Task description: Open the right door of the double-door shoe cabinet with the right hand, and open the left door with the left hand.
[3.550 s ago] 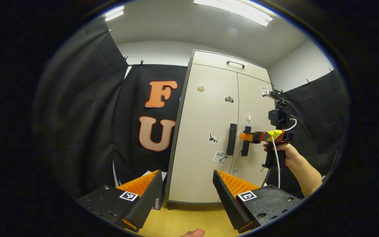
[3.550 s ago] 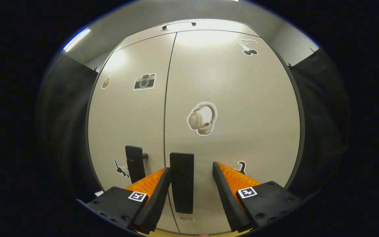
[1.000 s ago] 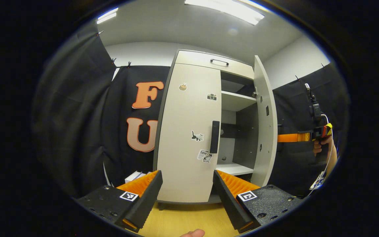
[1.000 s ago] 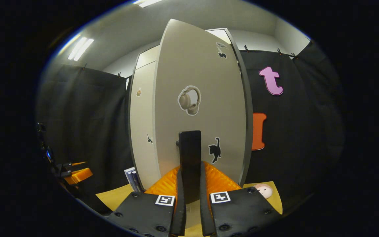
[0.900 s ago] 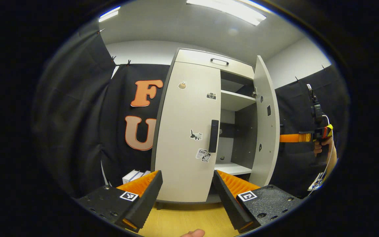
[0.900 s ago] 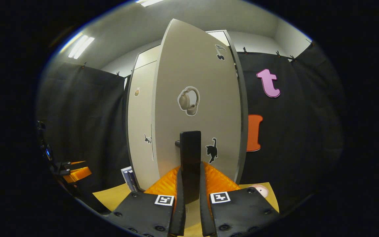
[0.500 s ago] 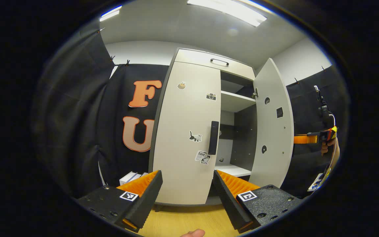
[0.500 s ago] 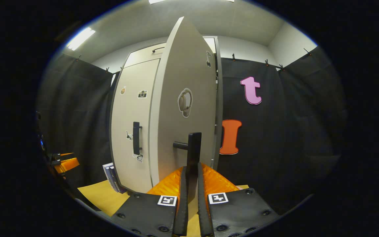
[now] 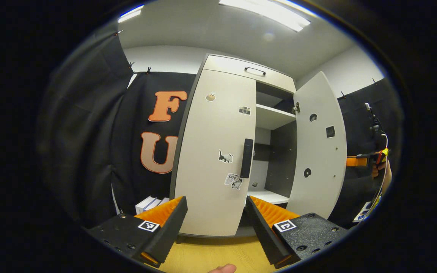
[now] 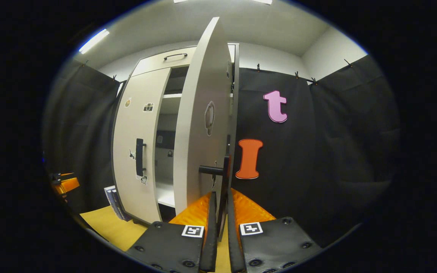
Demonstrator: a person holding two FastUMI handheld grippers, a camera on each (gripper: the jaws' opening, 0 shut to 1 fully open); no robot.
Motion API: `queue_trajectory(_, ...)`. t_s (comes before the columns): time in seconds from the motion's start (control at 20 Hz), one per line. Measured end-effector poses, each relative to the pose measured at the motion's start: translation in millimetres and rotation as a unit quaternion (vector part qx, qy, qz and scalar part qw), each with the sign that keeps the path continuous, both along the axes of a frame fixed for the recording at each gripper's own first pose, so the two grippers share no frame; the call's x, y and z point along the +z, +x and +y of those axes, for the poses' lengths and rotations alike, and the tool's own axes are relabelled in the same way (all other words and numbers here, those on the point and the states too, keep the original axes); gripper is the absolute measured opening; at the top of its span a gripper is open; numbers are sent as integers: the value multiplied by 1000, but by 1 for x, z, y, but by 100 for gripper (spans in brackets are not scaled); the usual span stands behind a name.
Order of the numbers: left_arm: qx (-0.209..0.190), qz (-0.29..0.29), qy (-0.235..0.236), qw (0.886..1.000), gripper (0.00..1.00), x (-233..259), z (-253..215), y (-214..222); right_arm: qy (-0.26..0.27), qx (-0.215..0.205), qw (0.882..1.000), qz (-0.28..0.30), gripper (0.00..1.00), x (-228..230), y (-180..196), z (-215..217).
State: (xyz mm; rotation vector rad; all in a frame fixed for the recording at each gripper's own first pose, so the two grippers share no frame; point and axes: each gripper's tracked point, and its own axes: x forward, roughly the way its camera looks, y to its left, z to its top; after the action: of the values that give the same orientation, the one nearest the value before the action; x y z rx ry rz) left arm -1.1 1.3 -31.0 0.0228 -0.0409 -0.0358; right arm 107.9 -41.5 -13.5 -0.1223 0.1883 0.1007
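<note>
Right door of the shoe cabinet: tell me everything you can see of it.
The right door is a tall, pale, smooth panel, swung wide open on its right-edge hinges, baring pale shelves. Its inner face carries small dark round fittings; its outer face bears stickers. The right hand-held gripper is shut on its dark vertical handle.

I can read one word from here: "Love" on a small white sticker low on the closed beige left cabinet door. I make out nothing else legible.
</note>
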Motion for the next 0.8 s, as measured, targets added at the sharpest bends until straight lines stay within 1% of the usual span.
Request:
queue_trajectory(0.1, 3, 1, -2, 1000, 94, -1, 3, 0, 3, -8, 1000, -2, 21, 0, 1, -9)
queue_trajectory(0.2, 5, 2, 0, 1000, 94, -2, 5, 0, 7, -10, 1000, -3, 17, 0, 3, -15)
queue_trajectory(0.25, 6, 3, 0, 1000, 94, -2, 6, 0, 13, -5, 1000, -3, 16, 1, 3, -14)
queue_trajectory(0.35, 7, 2, 0, 1000, 94, -1, 7, -1, 20, 4, 1000, -1, 16, 2, 3, -14)
queue_trajectory(0.55, 9, -1, -1, 1000, 94, 1, 10, -5, 30, 3, 1000, 3, 16, 2, 4, -14)
queue_trajectory(0.8, 11, 6, -9, 1000, 94, -6, 13, -3, 25, -3, 1000, -9, 16, 16, -18, -17)
